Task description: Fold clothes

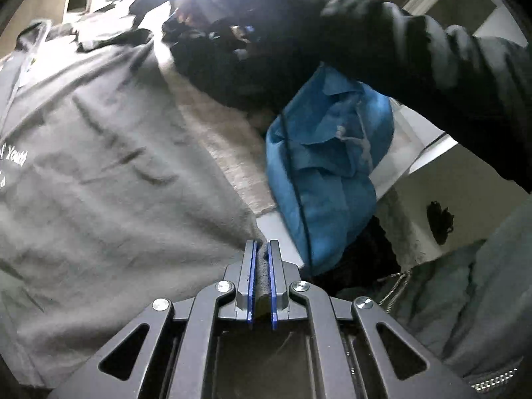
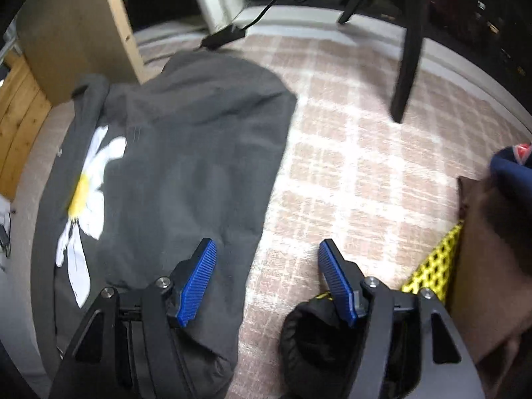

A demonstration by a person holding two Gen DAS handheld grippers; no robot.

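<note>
Fingers, left: the left gripper [image 1: 261, 252] was clamped on a bunched corner of the grey shirt [image 1: 109, 173], cloth pinched between its blue pads [image 1: 270, 276].
Fingers, right: the right gripper [image 2: 266, 256] stood with its fingers well apart, nothing between them, hovering over the edge of the dark grey garment [image 2: 186, 166] and the checked rug [image 2: 349, 179].
Where the clothes lay: the grey shirt was spread flat on the rug, white lettering toward its left side; a blue garment [image 1: 327, 166] lay just beside it. In the right wrist view the dark garment showed a white daisy print [image 2: 84, 206]; whether it was the same shirt cannot be told.
Handling: soft, light and limp cloth, likely to sag and crease; probably best taken at a hem corner or seam, with a second pinch at the matching corner so the fold lands straight.
Pose, left: angled downward, low over the shirt's near corner.
Pose, right: pointed steeply down; a dark sleeve [image 1: 415, 53] crossed the left wrist view.
</note>
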